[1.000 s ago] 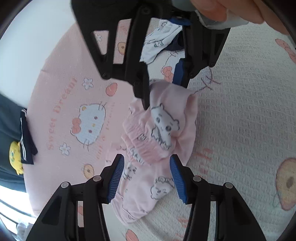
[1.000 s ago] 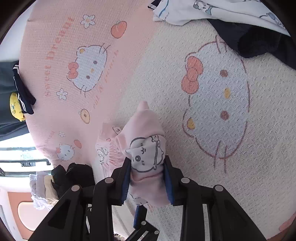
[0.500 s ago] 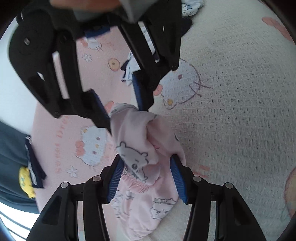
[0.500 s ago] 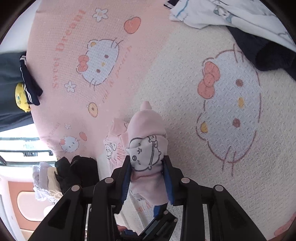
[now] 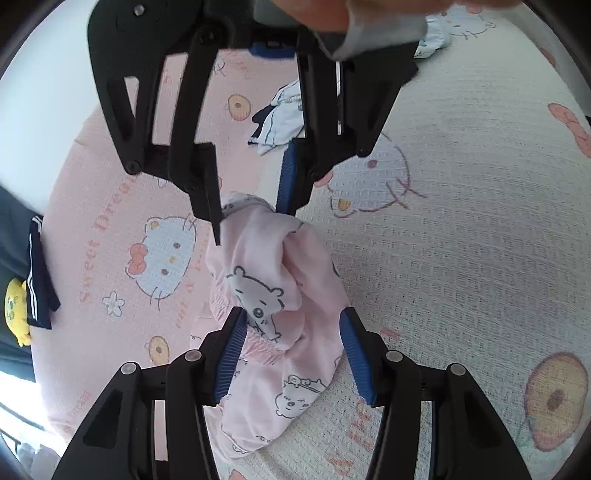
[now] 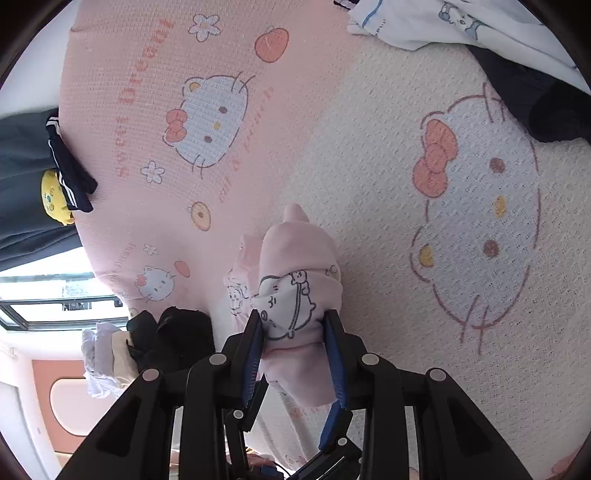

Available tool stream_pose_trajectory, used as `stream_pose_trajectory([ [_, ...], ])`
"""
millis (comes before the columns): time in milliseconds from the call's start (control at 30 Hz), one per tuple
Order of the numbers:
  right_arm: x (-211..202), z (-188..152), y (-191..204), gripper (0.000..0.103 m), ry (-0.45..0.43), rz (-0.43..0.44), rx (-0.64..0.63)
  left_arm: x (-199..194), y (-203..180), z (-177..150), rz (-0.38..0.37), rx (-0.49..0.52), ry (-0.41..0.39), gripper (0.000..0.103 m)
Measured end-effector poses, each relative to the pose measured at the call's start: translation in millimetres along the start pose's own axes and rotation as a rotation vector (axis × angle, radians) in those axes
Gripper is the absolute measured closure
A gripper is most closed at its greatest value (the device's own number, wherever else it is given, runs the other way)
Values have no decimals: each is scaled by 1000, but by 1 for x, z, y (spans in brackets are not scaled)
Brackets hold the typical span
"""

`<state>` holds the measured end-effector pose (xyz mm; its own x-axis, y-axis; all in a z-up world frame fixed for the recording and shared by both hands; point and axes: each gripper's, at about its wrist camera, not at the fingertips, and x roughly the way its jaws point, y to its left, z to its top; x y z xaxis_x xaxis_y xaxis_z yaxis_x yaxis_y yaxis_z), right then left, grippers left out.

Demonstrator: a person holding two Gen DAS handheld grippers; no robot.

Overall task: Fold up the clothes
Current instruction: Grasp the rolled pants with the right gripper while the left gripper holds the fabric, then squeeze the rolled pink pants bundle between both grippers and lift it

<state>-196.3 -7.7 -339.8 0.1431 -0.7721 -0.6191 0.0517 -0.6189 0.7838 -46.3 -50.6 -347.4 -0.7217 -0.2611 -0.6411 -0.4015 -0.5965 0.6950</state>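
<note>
Two grippers meet on one small pink garment [image 5: 280, 295], bunched and printed with cartoon bears, near the middle of the blanket [image 5: 461, 258] where its pink half joins its cream half. Only the left wrist view shows both: the left gripper [image 5: 290, 350] stands wide around the cloth with its pads beside the folds, the right gripper [image 5: 255, 206] pinching the far end, while the right wrist view shows those jaws [image 6: 295, 332] clamped on the bundle and a dark pile [image 6: 173, 339] past the blanket's edge. Bare cream blanket lies broadly to one side; white and navy clothes [image 6: 480, 29] sit at the far corner, a dark striped garment [image 5: 37, 277] at the pink edge.
</note>
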Motion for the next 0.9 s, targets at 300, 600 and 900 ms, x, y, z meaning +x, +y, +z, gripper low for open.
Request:
stream_pose_trajectory([
  [300,3,4,3,70,59,53,10,17,9,-5,18,-183,56,37],
  [600,6,3,6,69,70,35,-8,29,25,2,52,-314,77,53],
  [900,10,10,-4,35,79,-38,32,30,27,-2,-7,-335,85,59],
])
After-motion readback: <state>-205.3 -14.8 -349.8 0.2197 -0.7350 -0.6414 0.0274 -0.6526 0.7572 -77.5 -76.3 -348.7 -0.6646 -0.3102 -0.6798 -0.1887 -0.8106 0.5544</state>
